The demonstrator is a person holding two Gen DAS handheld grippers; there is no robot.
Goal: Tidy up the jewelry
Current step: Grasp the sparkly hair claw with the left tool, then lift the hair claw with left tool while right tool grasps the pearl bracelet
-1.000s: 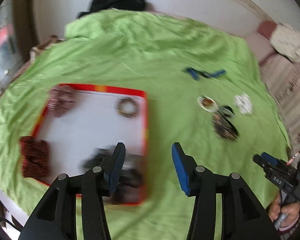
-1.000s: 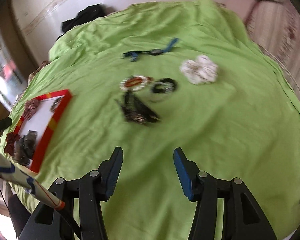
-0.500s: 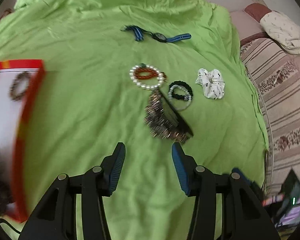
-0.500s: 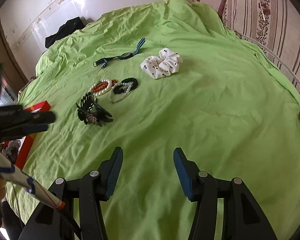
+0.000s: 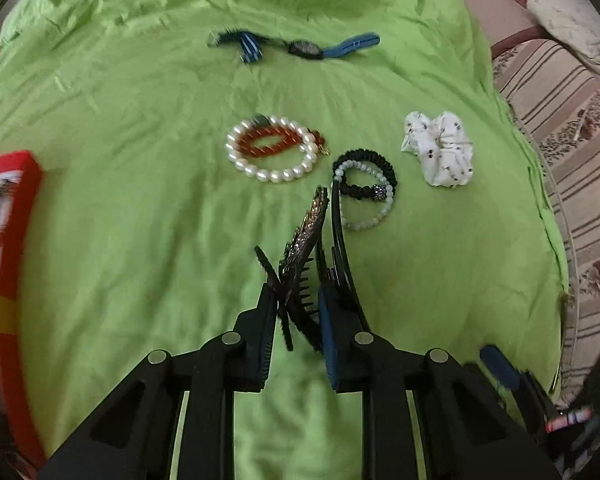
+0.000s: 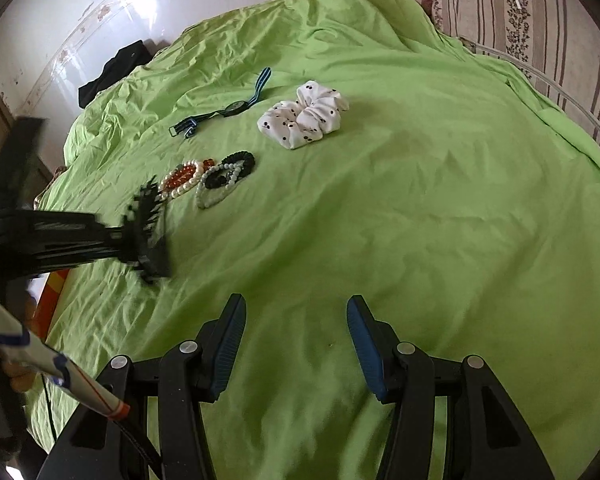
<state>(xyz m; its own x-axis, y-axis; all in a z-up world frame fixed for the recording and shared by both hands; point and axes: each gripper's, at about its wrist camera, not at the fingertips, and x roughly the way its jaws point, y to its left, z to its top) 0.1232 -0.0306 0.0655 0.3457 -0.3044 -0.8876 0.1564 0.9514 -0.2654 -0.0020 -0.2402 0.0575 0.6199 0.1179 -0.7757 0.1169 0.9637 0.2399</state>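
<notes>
**Jewelry lot on green sheet: hair claw under pick-up**

- Left gripper (image 5: 296,308): jaws closing, with the black hair claw (image 5: 304,240) between them. The pads meet the clip's toothed lower end, the part nearest the tongs, probably because that end offers something rigid to pinch; the studded spine runs away from the fingertips. Whether the squeeze is firm yet cannot be told.
- Right gripper (image 6: 294,344): jaws apart, nothing between them, hanging over bare sheet (image 6: 420,208). It appears to be waiting its turn, kept well clear of the left tongs' work.
- Pearl bracelet (image 5: 274,150), an orange bead bracelet lying within its ring: ahead of the left fingertips, slightly to their left.
- Black scrunchie and pale bead bracelet (image 5: 364,184): overlapping, just beyond the claw's far tip.
- White spotted scrunchie (image 5: 440,152): ahead and to the right of the left tongs.
- Blue-strapped watch (image 5: 304,46): farthest ahead, laid out flat.
- Red-rimmed tray (image 5: 20,216): far left of the left tongs, a beaded piece already in it; judged the destination, which would explain taking the item nearest it first.
</notes>
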